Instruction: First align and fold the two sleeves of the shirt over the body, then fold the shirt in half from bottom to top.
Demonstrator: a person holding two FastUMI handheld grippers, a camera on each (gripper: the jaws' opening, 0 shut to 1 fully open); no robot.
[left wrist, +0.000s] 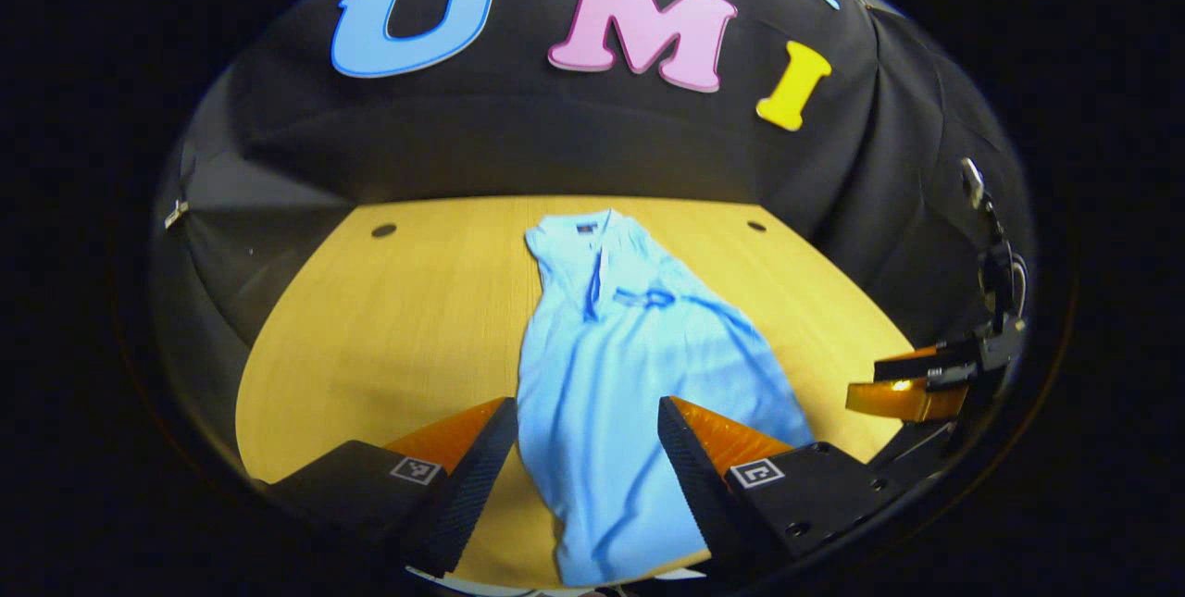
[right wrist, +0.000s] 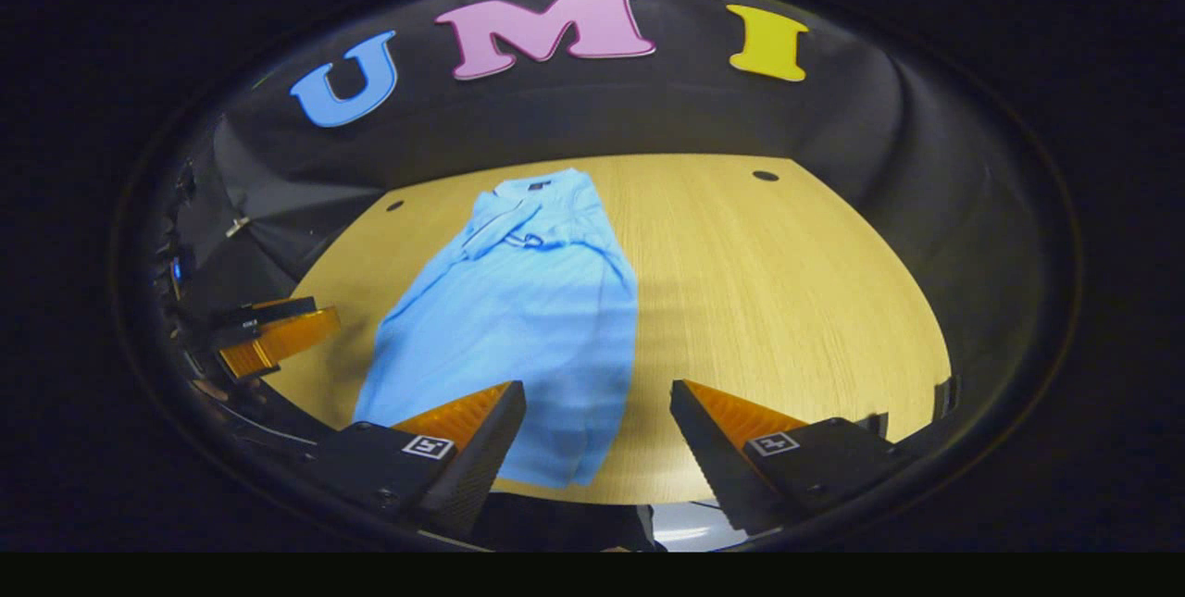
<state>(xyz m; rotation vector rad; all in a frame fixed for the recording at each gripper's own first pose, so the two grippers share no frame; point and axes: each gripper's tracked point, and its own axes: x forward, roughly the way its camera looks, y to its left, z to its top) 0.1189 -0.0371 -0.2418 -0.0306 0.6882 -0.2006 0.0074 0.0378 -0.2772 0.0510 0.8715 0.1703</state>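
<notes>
In the left gripper view, the shirt (left wrist: 616,375) is lying flat on the table (left wrist: 407,301), its long axis running from the collar at the far side to the hem at the near edge. The left gripper (left wrist: 588,449) is being held above the hem end, jaws spread and empty, the cloth showing between them. The right gripper (left wrist: 912,384) is being held off to the right, clear of the cloth.

In the right gripper view, the shirt (right wrist: 528,329) is lying left of centre. The right gripper (right wrist: 597,435) is being held with jaws spread and empty, above the hem's right corner. The hem is judged nearest both grippers.
</notes>
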